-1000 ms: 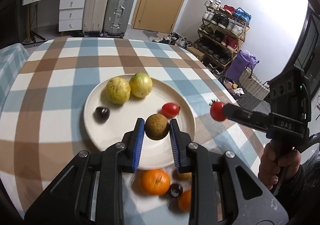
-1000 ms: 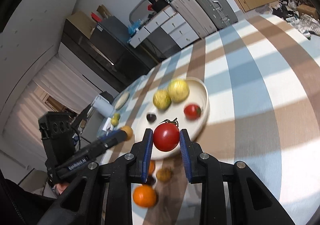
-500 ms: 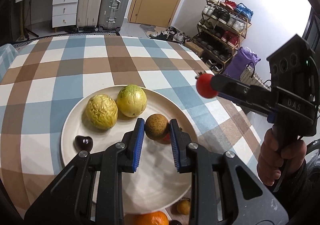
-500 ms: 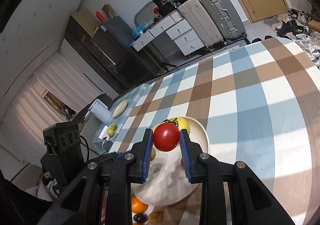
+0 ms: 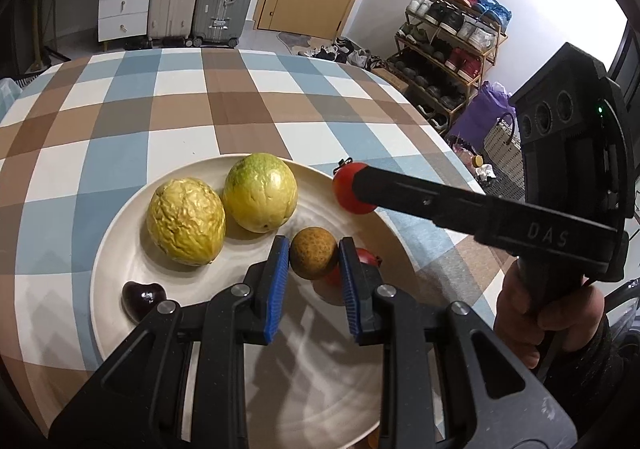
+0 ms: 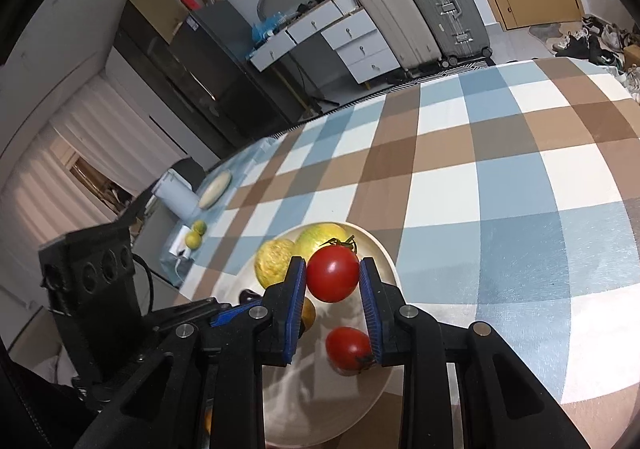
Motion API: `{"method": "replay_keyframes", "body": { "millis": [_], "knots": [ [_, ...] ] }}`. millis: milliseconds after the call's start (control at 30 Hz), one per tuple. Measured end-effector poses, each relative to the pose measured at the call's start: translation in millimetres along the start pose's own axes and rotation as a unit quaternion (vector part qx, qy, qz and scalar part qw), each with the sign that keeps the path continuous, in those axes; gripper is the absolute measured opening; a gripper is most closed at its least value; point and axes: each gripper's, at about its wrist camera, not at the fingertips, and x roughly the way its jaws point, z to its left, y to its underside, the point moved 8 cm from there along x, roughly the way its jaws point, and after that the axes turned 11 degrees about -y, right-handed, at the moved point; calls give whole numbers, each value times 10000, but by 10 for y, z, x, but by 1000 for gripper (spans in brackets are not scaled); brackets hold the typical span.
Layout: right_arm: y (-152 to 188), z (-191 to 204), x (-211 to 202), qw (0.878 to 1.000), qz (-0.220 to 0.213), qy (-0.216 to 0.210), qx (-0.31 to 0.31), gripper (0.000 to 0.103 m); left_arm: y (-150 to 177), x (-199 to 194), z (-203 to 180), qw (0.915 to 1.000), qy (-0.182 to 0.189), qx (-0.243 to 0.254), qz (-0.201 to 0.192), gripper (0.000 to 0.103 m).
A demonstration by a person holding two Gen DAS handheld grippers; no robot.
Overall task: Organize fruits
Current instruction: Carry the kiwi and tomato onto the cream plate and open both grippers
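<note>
Fruits sit on a round cream ceramic plate at lower centre of both views, on the blue, brown and white checked surface. Two large yellow wrinkled fruits lie side by side at its upper left, a dark cherry at left. The left tongs grip a small brown round fruit over the plate; the right tongs clamp a red cherry tomato. Another red tomato rests below.

Your held tomato is smooth and glossy; your brown fruit looks matt and faintly rough. The plate has a satin glazed sheen, one yellow fruit wrinkled skin, the tablecloth woven checked fabric.
</note>
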Motion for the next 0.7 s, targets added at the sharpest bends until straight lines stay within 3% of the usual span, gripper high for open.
{"method": "replay_keyframes", "body": {
  "millis": [700],
  "knots": [
    [50, -111, 164, 9992, 194, 337, -126, 29, -61, 81, 12, 10000, -9, -71, 30, 23]
  ]
}}
